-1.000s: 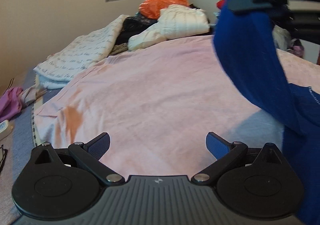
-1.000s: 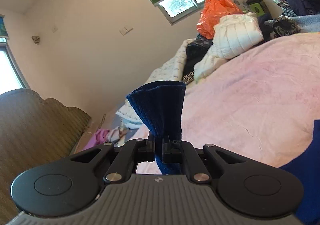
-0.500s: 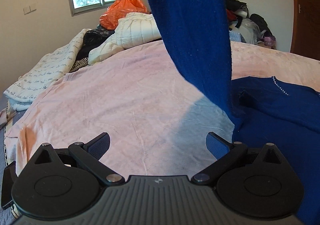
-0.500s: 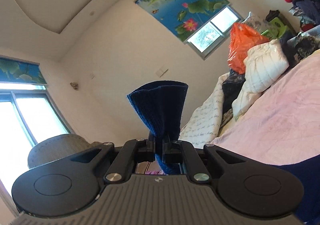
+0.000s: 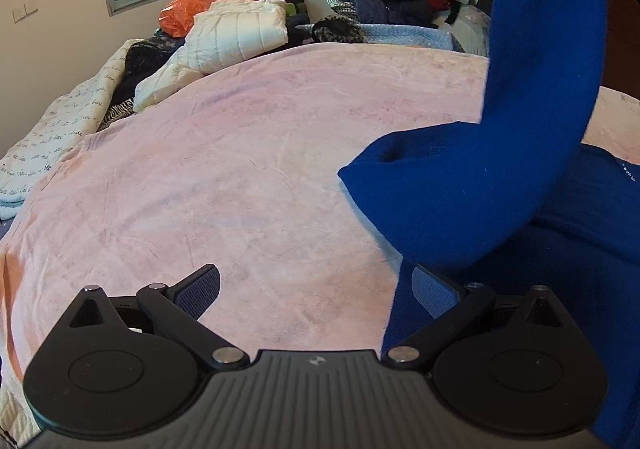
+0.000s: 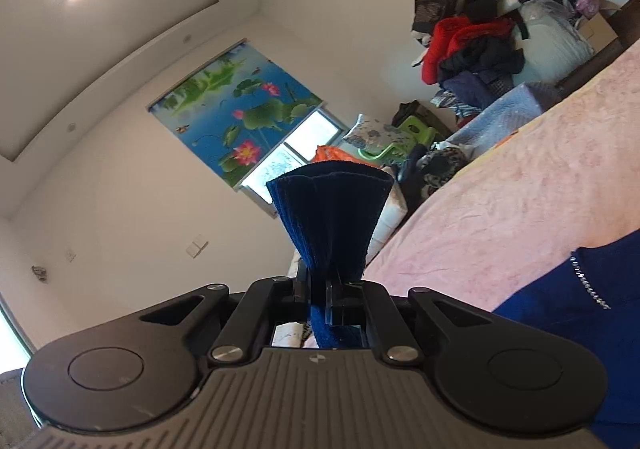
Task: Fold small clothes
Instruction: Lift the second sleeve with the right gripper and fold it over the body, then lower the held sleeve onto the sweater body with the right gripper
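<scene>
The top of the lifted blue sleeve (image 5: 536, 97) ran out past the upper right corner, so whatever held it up there went unseen, and its edge was smeared with blur. The rest of the blue garment (image 5: 580, 249) was cut off at the right edge. Between the right gripper (image 6: 326, 301) and its clamped fingers, the pinched cuff (image 6: 328, 217) fanned out and blocked part of the window (image 6: 280, 165) behind.
</scene>
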The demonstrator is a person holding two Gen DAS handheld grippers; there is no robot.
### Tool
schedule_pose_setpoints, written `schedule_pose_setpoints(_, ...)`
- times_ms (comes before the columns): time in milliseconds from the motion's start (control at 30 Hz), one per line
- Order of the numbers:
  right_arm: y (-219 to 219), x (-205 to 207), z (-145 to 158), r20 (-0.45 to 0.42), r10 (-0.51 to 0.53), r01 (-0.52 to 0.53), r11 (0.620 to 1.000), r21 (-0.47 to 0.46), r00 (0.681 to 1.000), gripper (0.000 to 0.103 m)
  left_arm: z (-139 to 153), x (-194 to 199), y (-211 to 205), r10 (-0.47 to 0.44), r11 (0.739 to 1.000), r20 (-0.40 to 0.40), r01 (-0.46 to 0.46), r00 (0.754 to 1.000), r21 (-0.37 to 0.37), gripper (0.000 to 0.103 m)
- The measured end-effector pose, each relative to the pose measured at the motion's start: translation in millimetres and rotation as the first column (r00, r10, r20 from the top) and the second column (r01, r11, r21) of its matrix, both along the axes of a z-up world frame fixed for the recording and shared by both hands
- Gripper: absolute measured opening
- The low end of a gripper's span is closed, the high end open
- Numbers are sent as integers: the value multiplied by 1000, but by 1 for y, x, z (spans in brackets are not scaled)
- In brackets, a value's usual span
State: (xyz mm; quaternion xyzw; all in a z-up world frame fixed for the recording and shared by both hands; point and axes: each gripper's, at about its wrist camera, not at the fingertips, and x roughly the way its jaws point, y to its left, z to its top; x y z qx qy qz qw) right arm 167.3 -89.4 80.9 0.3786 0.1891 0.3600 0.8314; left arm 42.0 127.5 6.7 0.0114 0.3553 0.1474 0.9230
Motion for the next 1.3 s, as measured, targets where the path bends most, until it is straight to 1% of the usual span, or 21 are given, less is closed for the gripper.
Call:
schedule_pose_setpoints(167, -17, 4, -35, -57, -41, 42, 999, 9, 998, 10, -2, 9, -15, -23, 999, -15, 23, 1000, 26, 103)
schedule_pose_setpoints(400, -43, 6, -60, -84, -104, 103, 994, -21, 991, 10, -2, 19, -27, -42, 998, -19, 42, 999, 37, 103)
schedule_pose_setpoints(500, -55, 3, -68, -82, -139, 135, 990, -52, 987, 11, -2, 23, -33, -54, 998, -19, 55, 998, 43, 103)
schedule_pose_setpoints(700, -76, -8, -78, -54, -218, 204, 960, -191, 975, 11, -4, 30, -43, -64, 996, -31, 66, 997, 66, 103)
schedule_pose_setpoints(867, -88, -9, -94, -58, -274, 239, 911, -337, 960, 11, -9, 33, -50, -71, 994, -49, 75, 996, 77, 103)
schedule_pose_setpoints(967, -95, -7, -108, -86, -299, 245, 889, -388, 950, 11, -11, 34, -54, -80, 993, -54, 85, 995, 80, 103)
schedule_pose_setpoints(1100, -95, 2, -118, -121, -304, 227, 877, -423, 945, 11, -11, 37, -61, -93, 991, -56, 98, 994, 93, 103)
schedule_pose_setpoints(1167, -92, 3, -109, -86, -282, 223, 882, -414, 956, 11, -11, 38, -63, -96, 990, -54, 101, 994, 99, 103)
schedule_pose_setpoints(1233, -91, -1, -94, -14, -256, 232, 898, -373, 967, 10, -9, 41, -64, -94, 990, -50, 99, 994, 104, 103)
schedule_pose_setpoints(1300, -97, -9, -77, 63, -264, 269, 904, -333, 963, 10, -7, 43, -64, -89, 990, -43, 93, 995, 102, 103)
